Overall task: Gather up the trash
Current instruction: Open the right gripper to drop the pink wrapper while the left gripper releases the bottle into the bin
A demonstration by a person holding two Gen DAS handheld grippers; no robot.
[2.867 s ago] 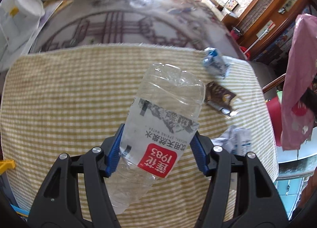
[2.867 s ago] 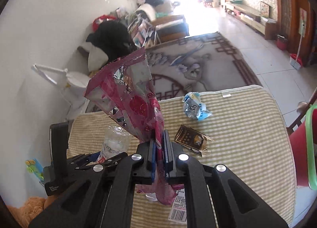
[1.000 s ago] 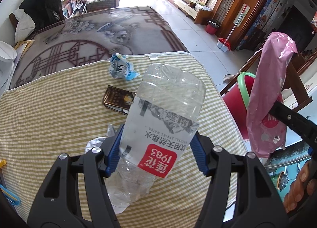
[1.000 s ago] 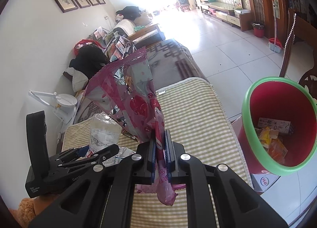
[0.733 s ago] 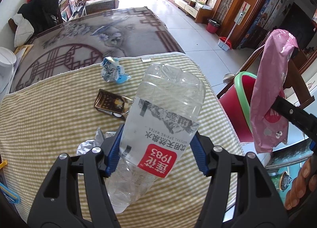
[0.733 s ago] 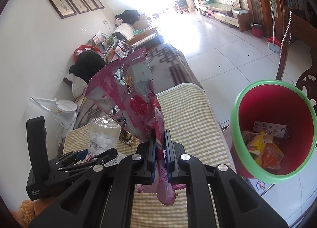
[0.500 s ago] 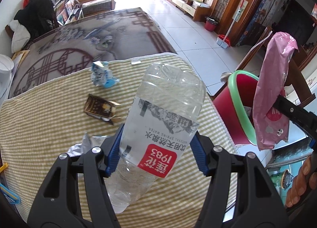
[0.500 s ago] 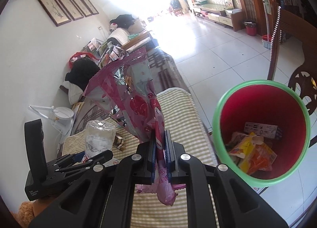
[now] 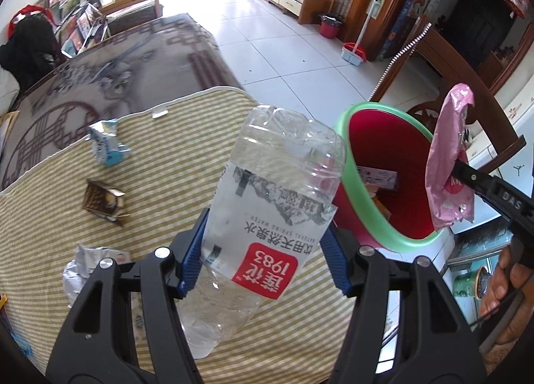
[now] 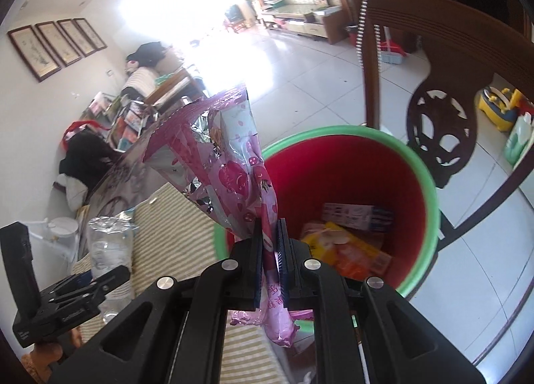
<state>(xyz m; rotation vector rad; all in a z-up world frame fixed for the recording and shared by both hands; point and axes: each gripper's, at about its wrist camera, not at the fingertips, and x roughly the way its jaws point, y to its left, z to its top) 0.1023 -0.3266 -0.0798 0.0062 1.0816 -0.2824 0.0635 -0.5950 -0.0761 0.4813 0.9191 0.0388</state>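
Both tongs have swung to the red bin: right tongs clamped on the pink wrapper over its mouth, left tongs clamped on the clear bottle just beside its rim, so the drops look near.

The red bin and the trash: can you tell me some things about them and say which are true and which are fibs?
1. The left tongs hold a clear water bottle. True.
2. The right tongs are empty. False: they pinch a pink wrapper.
3. The red bin has a green rim. True.
4. The bin has nothing in it. False: a small box and yellow and orange wrappers lie inside.
5. Trash lies on the striped cloth. True: a brown packet and a blue carton are there.
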